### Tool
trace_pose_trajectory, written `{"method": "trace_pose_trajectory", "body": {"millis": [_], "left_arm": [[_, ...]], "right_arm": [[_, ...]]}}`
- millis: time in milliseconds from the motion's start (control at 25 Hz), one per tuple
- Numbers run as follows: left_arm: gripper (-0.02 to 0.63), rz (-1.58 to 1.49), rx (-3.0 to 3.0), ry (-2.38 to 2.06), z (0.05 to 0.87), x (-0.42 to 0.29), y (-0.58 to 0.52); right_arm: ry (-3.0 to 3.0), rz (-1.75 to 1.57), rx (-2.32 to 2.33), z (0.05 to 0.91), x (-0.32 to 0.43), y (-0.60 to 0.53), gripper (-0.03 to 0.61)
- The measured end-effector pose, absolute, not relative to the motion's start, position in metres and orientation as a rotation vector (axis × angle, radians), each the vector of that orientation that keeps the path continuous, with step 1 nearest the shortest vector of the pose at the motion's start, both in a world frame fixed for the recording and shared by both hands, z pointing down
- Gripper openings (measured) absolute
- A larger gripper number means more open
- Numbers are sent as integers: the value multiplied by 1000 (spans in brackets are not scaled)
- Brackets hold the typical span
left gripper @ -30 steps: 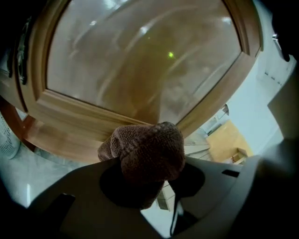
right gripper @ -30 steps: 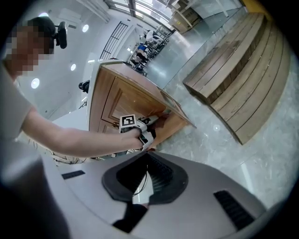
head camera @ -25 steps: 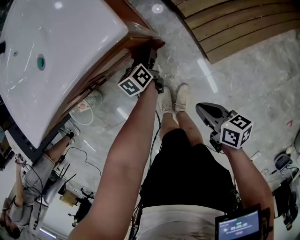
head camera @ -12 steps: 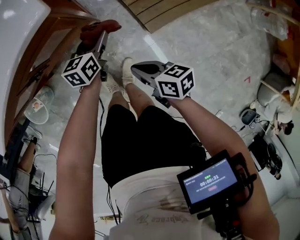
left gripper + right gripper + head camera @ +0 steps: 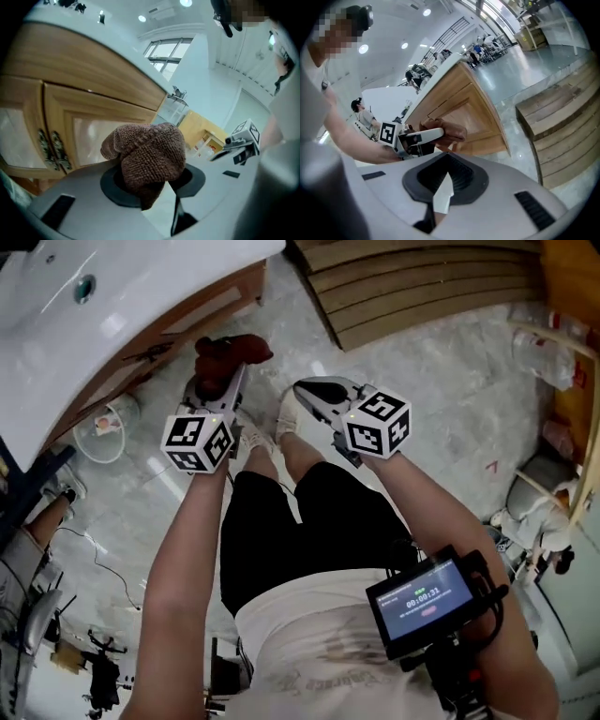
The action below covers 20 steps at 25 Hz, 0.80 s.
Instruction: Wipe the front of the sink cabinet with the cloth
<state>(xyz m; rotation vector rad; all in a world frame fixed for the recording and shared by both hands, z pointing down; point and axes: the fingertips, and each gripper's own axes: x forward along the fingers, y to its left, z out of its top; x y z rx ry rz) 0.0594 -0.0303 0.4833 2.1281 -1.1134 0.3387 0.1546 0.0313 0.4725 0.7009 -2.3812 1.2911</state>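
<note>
The cloth (image 5: 147, 154) is knitted in reddish brown; the sink cabinet (image 5: 93, 79) is grained in honey wood; the floor (image 5: 441, 362) is veined in grey; the sink (image 5: 112, 324) is glazed white.

2 tongs (image 5: 220, 381) (image 5: 305, 388), 1 brown cloth (image 5: 230, 352), 1 sink cabinet (image 5: 187, 315), 1 white basin (image 5: 122, 306), 2 marker cubes (image 5: 198, 442) (image 5: 378, 425), 1 screen (image 5: 427, 601)

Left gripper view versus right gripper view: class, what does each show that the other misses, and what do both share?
Only the left gripper view shows the dark metal door handles. Only the right gripper view shows the stepped wooden platform. Both show the brown knitted cloth clamped in the left gripper, and the wooden sink cabinet.
</note>
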Motion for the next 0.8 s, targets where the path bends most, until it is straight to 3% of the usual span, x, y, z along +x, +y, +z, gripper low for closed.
{"method": "trace_pose_trajectory", "body": {"millis": [360,800], "left_arm": [[146,342,2068,-1324,386,-53,24],[146,239,2131,-1294,263,-94,107]], "right_arm": [[-2609,1055,569,358,77,8,12],[-2741,826,594,226,51,28,12]]}}
